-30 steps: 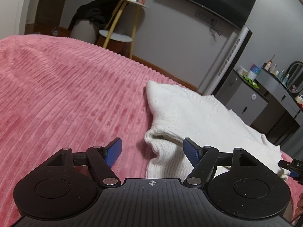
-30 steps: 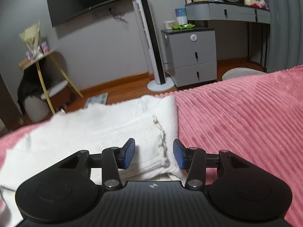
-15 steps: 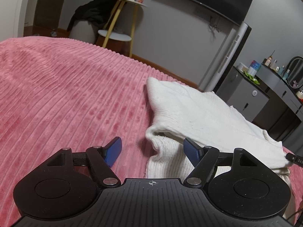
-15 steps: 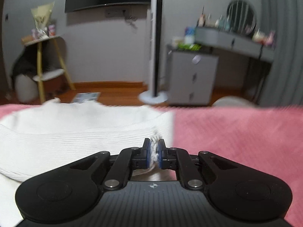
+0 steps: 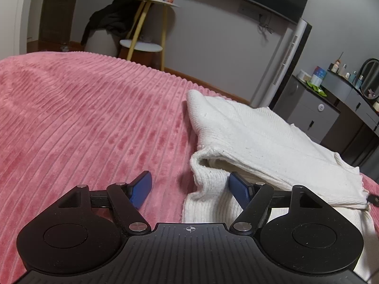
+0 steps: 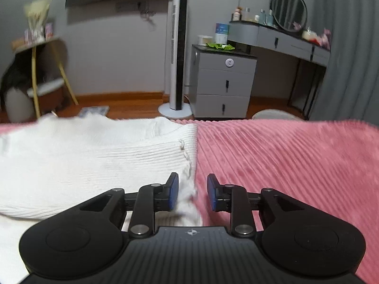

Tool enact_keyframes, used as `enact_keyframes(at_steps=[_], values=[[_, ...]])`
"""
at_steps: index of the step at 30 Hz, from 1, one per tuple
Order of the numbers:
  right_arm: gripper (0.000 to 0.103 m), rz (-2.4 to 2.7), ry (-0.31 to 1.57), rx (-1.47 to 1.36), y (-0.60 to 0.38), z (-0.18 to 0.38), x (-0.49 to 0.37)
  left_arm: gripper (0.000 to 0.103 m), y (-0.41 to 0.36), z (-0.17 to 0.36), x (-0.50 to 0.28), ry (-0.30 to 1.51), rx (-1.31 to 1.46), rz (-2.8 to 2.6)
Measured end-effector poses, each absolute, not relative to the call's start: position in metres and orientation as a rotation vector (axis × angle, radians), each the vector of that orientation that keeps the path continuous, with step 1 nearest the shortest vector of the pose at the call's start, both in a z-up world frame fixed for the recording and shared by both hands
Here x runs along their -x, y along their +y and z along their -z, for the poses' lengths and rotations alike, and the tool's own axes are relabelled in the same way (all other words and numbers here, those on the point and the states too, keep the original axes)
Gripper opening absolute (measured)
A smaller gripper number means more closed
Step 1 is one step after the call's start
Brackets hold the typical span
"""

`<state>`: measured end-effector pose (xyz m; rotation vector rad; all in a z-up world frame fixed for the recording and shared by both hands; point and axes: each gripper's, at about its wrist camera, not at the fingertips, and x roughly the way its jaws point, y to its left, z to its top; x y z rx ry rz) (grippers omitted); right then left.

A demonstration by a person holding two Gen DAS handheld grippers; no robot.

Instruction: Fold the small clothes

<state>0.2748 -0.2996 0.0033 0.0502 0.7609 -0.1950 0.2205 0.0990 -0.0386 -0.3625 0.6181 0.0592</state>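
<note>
Two hand-held grippers hover low over a bed [image 5: 71, 123] spread with a ribbed pink cover, each at one side of a white knitted garment [image 5: 260, 137].

Seen from the left wrist, the left hand-held gripper [image 5: 190, 187] has its blue pads wide apart. The left pad is over bare pink cover; the right pad is at the folded side edge of the garment, by the opening where an upper layer lies over a ribbed lower one. The pads do not press on the knit. From here the garment runs away toward the far edge of the bed, its far corner close to that edge. At the right rim of this view a small dark tip shows by the garment's other side; what it is cannot be told.

Seen from the right wrist, the right hand-held gripper [image 6: 192, 193] has just been opening and its pads now stand a short way apart. The white garment [image 6: 94, 156] fills the left part of the view, and its frayed edge hangs between the pads, close against the left one and clear of the right; the cloth there is blurred. To the right of that edge the pink cover is bare.

Beyond the bed stand a tower fan [image 6: 177, 54] and a grey drawer unit [image 6: 223, 80].
</note>
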Motion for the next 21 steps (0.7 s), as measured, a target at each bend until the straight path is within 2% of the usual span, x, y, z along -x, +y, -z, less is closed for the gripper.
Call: enact_keyframes(at_steps=[3, 8, 12, 16, 19, 21], values=[[0.029, 0.165, 0.803, -0.115, -0.299, -0.013, -0.236, 0.069, 0.098, 0.037, -0.221, 0.65, 0.378, -0.029], [0.035, 0.141, 0.913, -0.166, -0.31, -0.021, -0.17, 0.069, 0.093, 0.035, -0.217, 0.741, 0.377, 0.085], [0.043, 0.142, 0.987, -0.184, -0.318, -0.027, -0.134, 0.056, 0.08, 0.031, -0.2, 0.765, 0.243, 0.061], [0.048, 0.124, 1.046, -0.241, -0.326, -0.034, -0.107, 0.057, 0.076, 0.02, -0.182, 0.818, 0.258, 0.003], [0.05, 0.125, 1.092, -0.257, -0.324, -0.035, -0.094, 0.062, 0.073, 0.017, -0.158, 0.832, 0.228, -0.01], [0.056, 0.13, 1.125, -0.258, -0.324, -0.036, -0.087, 0.064, 0.072, 0.016, -0.142, 0.856, 0.205, -0.026]])
